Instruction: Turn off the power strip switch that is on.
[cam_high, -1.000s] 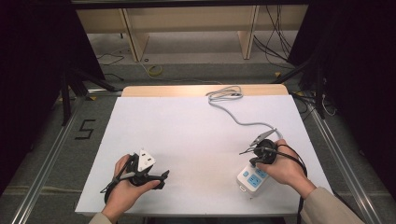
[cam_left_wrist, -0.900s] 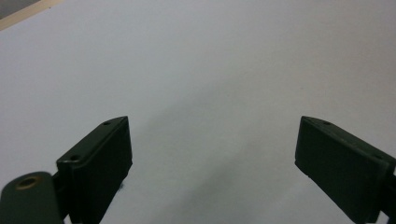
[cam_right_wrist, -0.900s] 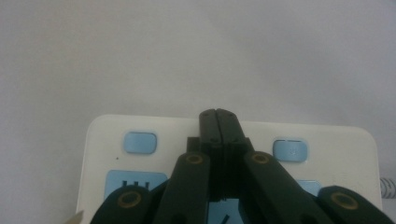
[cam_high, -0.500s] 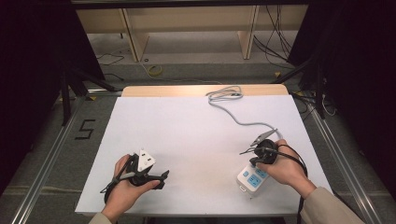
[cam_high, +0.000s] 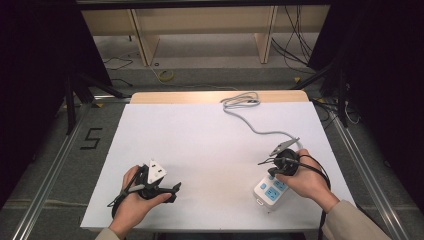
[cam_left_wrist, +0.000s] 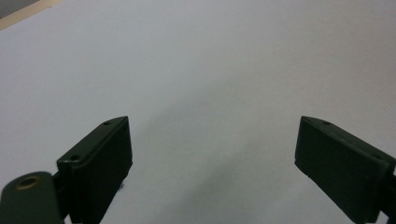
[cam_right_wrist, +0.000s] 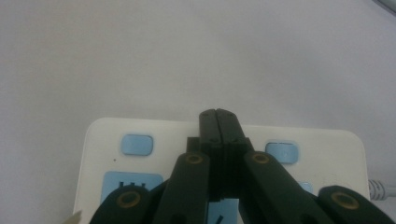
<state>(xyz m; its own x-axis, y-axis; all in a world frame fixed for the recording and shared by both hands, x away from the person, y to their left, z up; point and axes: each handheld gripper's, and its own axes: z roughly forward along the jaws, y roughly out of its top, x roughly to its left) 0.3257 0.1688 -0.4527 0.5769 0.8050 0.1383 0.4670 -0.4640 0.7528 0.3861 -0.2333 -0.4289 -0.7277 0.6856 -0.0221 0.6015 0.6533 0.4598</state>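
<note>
Right gripper (cam_right_wrist: 218, 114): fingers pressed flat together, nothing between them, hovering directly over the white power strip (cam_high: 270, 189) with blue sockets. Left gripper (cam_left_wrist: 212, 154): fingers spread wide, empty, well to the left of the power strip above bare white tabletop (cam_high: 200, 145). Grey cable (cam_high: 250, 120) running from the power strip toward the far edge of the tabletop.

One camera looks down from above the bench (cam_high: 210, 135); two ride close, sharing its white top and the strip (cam_right_wrist: 224, 140).
</note>
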